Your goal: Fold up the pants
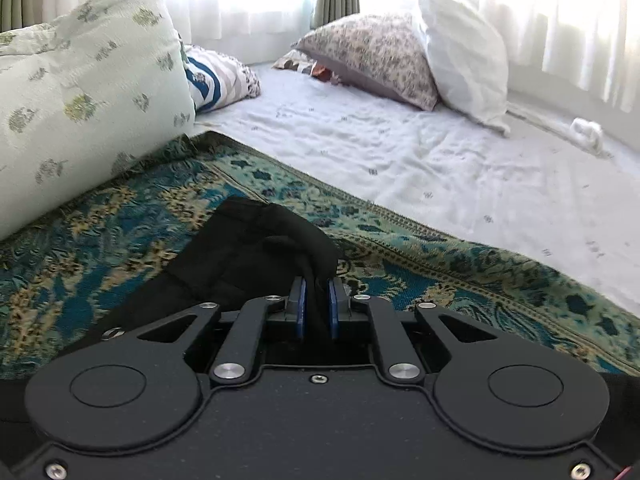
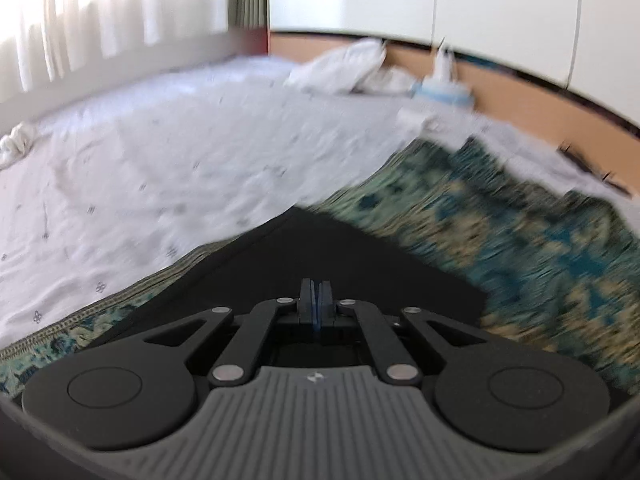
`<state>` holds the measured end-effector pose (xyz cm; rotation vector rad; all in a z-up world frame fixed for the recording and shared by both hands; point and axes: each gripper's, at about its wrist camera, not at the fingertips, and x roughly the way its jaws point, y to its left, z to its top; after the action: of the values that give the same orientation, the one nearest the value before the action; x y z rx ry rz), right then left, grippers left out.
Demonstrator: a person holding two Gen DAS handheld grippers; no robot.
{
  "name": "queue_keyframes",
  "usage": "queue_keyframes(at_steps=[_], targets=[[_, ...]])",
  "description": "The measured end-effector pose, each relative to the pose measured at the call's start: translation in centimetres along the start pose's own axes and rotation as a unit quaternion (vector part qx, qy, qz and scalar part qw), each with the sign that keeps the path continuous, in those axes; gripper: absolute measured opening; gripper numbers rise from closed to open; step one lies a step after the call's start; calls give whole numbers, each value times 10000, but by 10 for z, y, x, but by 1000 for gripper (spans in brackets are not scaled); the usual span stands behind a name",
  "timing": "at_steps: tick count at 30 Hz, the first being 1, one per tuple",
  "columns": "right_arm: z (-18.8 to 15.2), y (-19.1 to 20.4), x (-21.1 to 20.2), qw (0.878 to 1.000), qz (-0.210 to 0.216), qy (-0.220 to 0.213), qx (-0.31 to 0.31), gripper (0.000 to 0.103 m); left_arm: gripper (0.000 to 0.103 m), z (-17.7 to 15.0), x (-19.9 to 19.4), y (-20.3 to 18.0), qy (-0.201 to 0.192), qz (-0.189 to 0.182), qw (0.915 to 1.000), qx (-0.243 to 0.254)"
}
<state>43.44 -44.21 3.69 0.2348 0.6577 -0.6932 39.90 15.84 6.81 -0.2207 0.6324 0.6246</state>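
On patterned rug: left fingers pinch black pants; right fingers closed

text: none legible | small emblem on right gripper body: too blurred to read

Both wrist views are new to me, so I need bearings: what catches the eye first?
The black pants stand out, lying on a teal patterned rug, with a bunch of their cloth pinched in the left gripper. The right gripper is shut above a flat corner of them. Behind lie a white bedsheet and pillows.
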Motion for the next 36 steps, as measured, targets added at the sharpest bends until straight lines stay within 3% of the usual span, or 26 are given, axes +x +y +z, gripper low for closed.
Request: queue_keyframes(at_steps=[6,11,13,15,22,25,28,32,34,36], targets=[[-4,-58,-27,9989,288,158,343,2,11,-9,-47,27,-80,-285,9995,64],[-10,-83,-36,9910,957,627,700,5,11,-23,-65,49,24,-426,9991,-19],[-13,-85,-34,9829,1342,899,885,16,11,-28,-67,56,96,-454,9989,-54],[-15,-78,-31,9769,1588,1067,957,19,11,-32,-67,60,141,-495,9987,-26],[-18,-10,-12,9771,1768,1072,500,65,11,-39,-53,63,186,-575,9981,90],[-17,29,5,9801,1622,1094,337,76,11,-45,-43,65,298,-599,9977,128],[-15,66,22,9865,1183,1125,105,90,11,-50,-34,68,373,-656,9970,147],[-20,108,47,9932,120,1069,-444,95,11,-55,-26,68,378,-710,9967,121],[-24,123,53,9940,-231,811,-693,103,11,-56,-25,67,348,-715,9968,121],[-23,129,58,9942,-367,763,-671,103,11,-57,-23,65,311,-716,9968,140]])
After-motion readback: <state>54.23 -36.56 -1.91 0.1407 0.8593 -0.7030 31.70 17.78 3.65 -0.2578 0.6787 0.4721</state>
